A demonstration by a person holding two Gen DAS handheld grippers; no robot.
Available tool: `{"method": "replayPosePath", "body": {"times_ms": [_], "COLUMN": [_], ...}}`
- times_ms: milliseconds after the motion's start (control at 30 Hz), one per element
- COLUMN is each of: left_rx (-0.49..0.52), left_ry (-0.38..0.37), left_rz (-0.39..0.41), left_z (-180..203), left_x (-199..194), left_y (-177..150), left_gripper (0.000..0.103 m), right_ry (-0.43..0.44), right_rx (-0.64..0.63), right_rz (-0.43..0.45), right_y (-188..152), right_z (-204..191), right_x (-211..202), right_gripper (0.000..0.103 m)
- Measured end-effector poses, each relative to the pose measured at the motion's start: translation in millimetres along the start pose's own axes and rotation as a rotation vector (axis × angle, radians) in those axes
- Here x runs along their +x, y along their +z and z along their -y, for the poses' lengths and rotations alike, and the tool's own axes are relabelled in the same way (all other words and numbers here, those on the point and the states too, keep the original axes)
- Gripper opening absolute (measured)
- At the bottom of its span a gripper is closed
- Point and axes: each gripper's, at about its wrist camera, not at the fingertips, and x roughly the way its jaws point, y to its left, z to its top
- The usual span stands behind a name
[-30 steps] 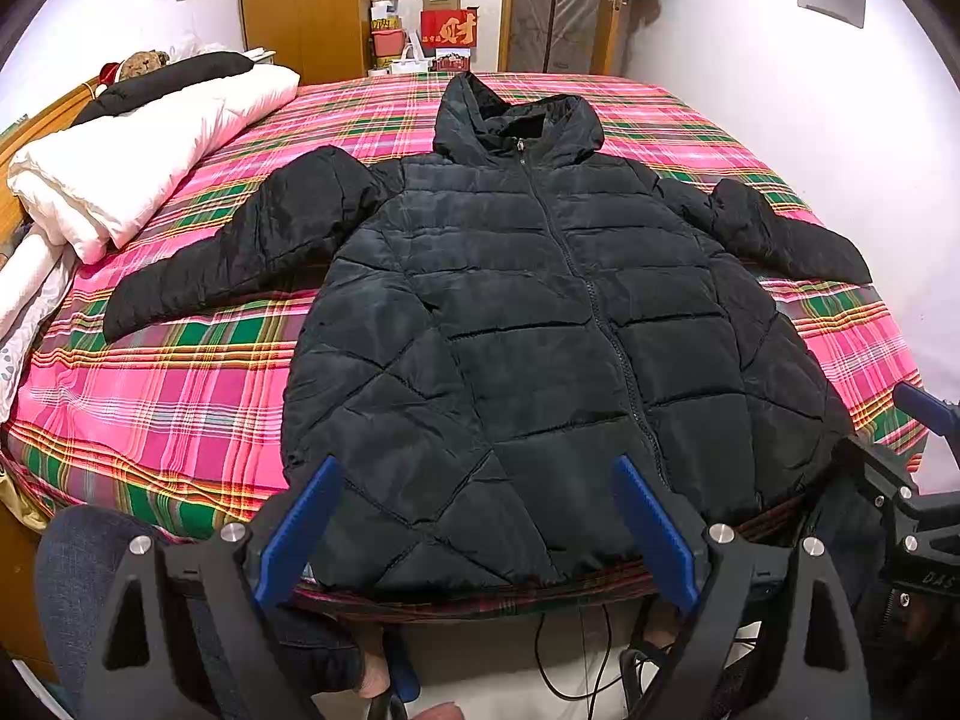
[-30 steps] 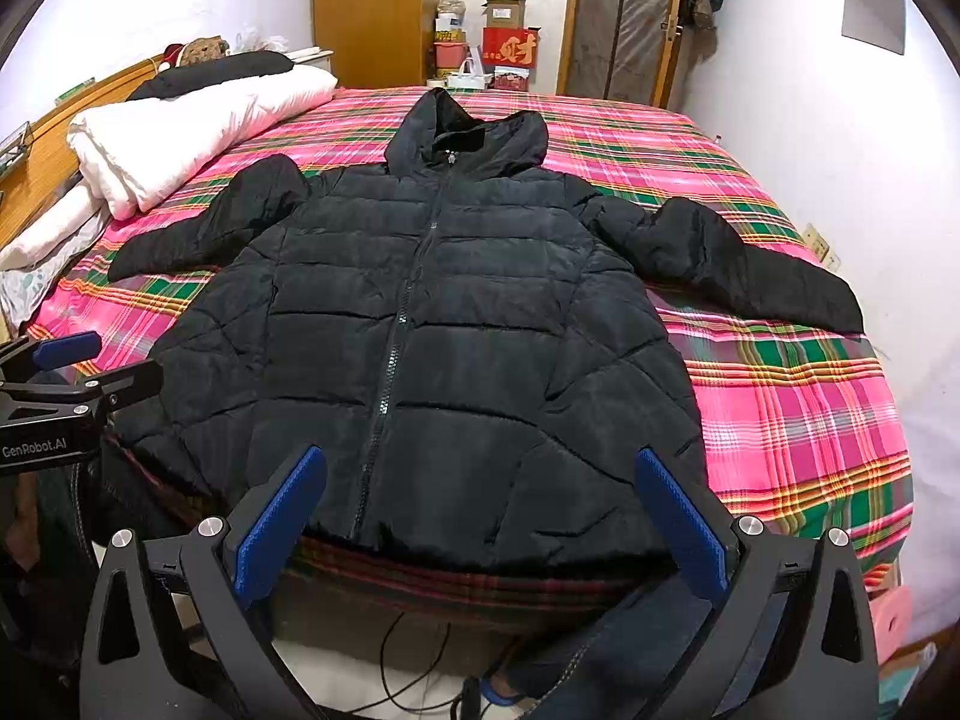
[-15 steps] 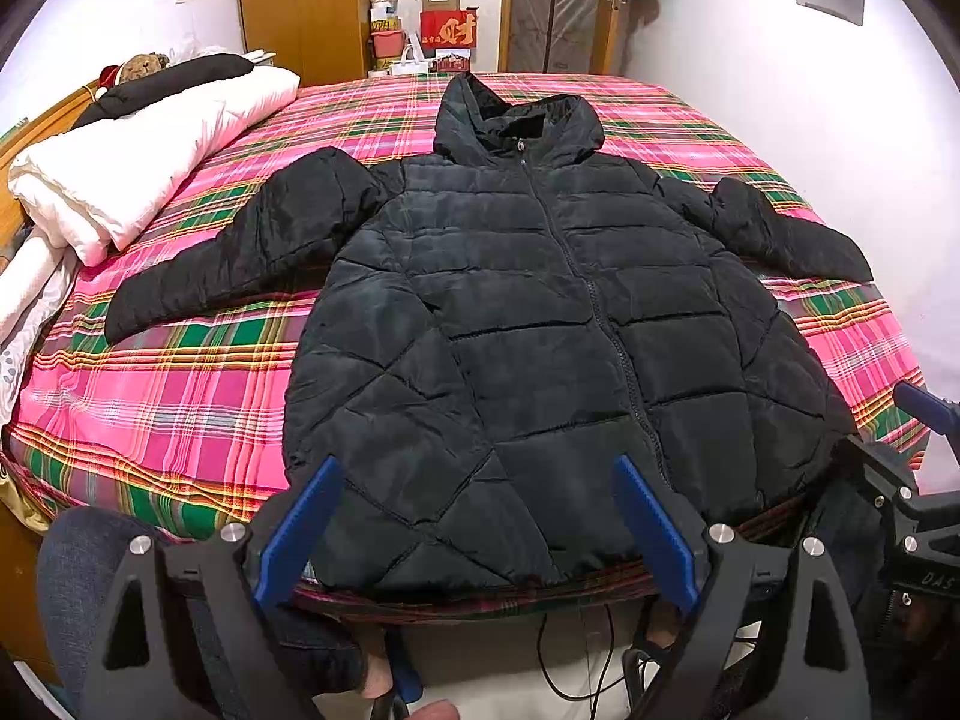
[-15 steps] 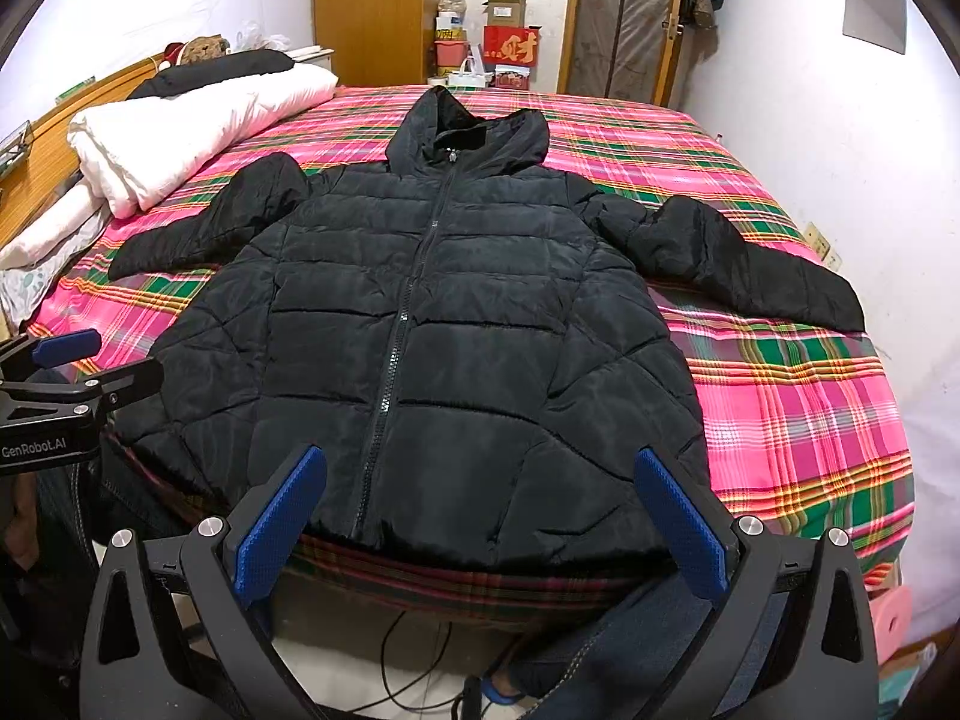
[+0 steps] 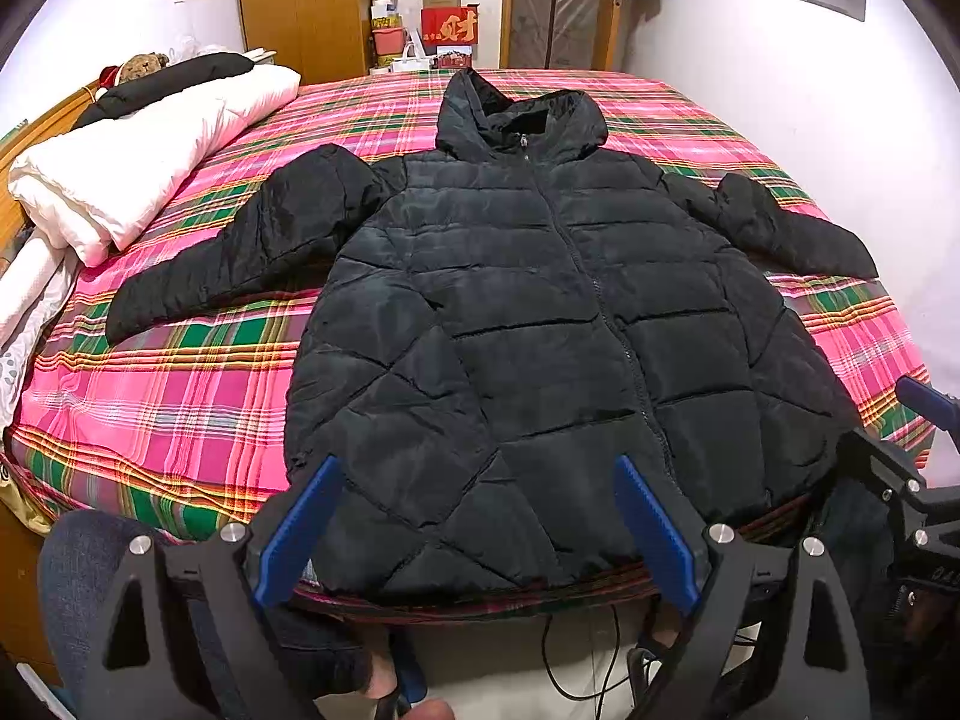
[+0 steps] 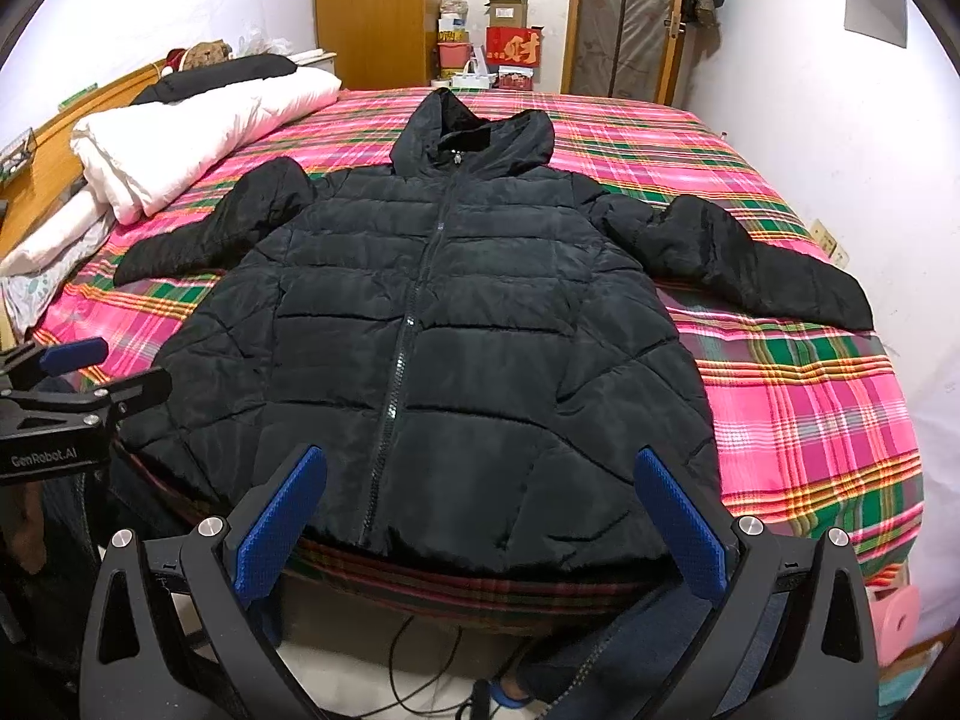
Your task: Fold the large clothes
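In the left wrist view, one black puffer jacket [image 5: 540, 324] lies zipped and flat on the plaid bed [image 5: 168, 408], hem at the near edge, two sleeves spread toward the side edges with bare cover beyond each, while the left gripper [image 5: 474, 528] hangs off the near edge, fingers wide apart and empty. In the right wrist view, the right gripper [image 6: 480, 516] is likewise spread wide, holding nothing, before the jacket's hem, one folded white quilt [image 6: 192, 138] along the bed's left edge. Nothing has shifted since the earlier frames.

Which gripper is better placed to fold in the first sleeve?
Neither clearly. The left gripper hangs open over the jacket's left hem, the right gripper open over the right. Each is nearer its own sleeve; both sleeves lie spread.
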Motion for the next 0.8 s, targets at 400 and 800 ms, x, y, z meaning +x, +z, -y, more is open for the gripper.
{"method": "replayPosePath", "body": {"times_ms": [400, 800], "left_rx": [-0.011, -0.192], "left_ry": [0.017, 0.088], "left_rz": [-0.011, -0.004], "left_z": [-24.9, -123.9], "left_x": [31.8, 94.2], "left_y": [19.0, 73.3], "left_gripper": [0.093, 0.09], "right_ry": [0.046, 0.097], "right_rx": [-0.008, -0.108], "right_rz": [-0.037, -0.053], "right_y": [26.6, 85.9], "right_z": [-0.5, -40.3], "right_x": [28.3, 95.2], "right_gripper": [0.102, 0.102]}}
